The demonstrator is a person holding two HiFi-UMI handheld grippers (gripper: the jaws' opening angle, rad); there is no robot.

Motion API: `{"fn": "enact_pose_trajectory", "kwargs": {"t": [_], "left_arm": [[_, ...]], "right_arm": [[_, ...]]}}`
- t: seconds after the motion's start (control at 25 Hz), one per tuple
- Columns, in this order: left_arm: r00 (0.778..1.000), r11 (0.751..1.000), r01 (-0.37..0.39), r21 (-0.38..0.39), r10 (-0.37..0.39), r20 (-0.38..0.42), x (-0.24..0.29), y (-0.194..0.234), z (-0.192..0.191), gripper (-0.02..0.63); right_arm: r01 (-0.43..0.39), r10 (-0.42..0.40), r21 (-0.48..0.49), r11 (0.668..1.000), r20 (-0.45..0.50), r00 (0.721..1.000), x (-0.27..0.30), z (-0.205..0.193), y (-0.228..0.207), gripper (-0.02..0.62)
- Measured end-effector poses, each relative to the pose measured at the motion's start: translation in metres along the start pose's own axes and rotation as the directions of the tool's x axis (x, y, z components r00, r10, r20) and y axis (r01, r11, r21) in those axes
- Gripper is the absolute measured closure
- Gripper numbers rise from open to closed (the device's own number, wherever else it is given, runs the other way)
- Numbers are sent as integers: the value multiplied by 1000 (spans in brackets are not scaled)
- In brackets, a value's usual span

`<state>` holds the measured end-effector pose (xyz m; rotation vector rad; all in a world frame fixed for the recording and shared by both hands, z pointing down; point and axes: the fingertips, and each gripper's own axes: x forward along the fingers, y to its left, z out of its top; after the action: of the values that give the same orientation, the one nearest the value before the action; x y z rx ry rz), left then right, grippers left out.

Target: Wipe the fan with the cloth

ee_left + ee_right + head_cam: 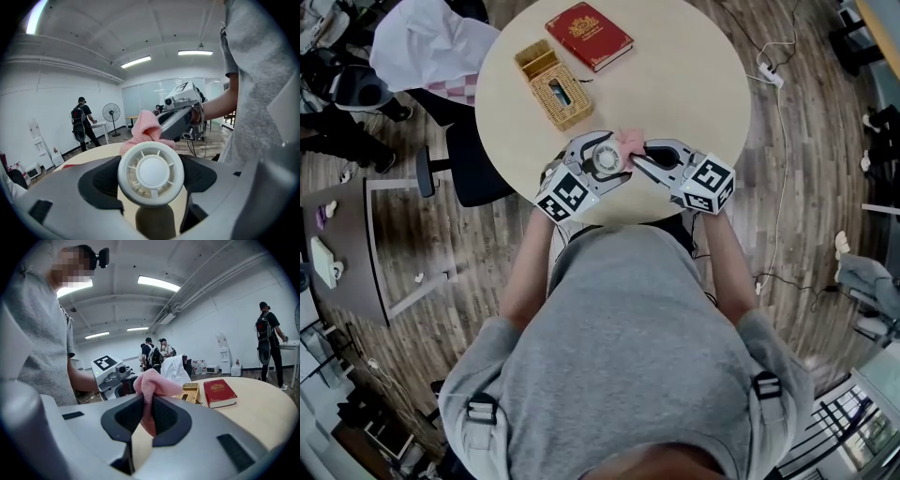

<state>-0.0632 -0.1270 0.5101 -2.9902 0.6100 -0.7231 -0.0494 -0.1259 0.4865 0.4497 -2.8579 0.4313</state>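
A small round white fan [151, 173] with a grille face sits clamped between the jaws of my left gripper [151, 180], held above the near edge of the round table [675, 103]. In the head view the fan [607, 158] shows between both grippers. My right gripper [147, 414] is shut on a pink cloth [151, 385], whose bunched top sticks up above the jaws. That cloth [143, 132] rests against the far upper edge of the fan, with the right gripper [639, 159] just beside it. The left gripper [602, 169] faces the right one.
A red book [589, 36] and a woven wicker box [553, 83] lie on the far part of the table. A chair with a white garment [431, 45] stands at the table's left. Cables and a power strip [771, 75] run across the wooden floor on the right.
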Motion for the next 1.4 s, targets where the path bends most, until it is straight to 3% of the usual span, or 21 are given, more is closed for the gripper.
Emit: {"fn": "enact_pose_trajectory", "kwargs": {"t": [0.36,0.84,1.2,1.28,1.4], "left_arm": [[997,995,14,95,-7,-73,3,-7,-11,227],[991,992,15,123,1,-131,10,-8,-24,227],[987,1000,-6,23,10,-158,9,7,-33,227],[986,1000,-8,17,10,-166,7,10,-33,227],[978,999,-11,43,19,-205,7,13,-35,227]], "right_arm": [[-17,21,62,998,-62,998,19,7,-11,548],[-49,60,111,993,-94,994,46,15,-1,549],[-97,83,-94,991,-145,986,50,4,28,549],[-85,51,-186,979,-182,982,50,2,33,549],[-56,-35,-348,936,-251,967,53,-3,32,549]]}}
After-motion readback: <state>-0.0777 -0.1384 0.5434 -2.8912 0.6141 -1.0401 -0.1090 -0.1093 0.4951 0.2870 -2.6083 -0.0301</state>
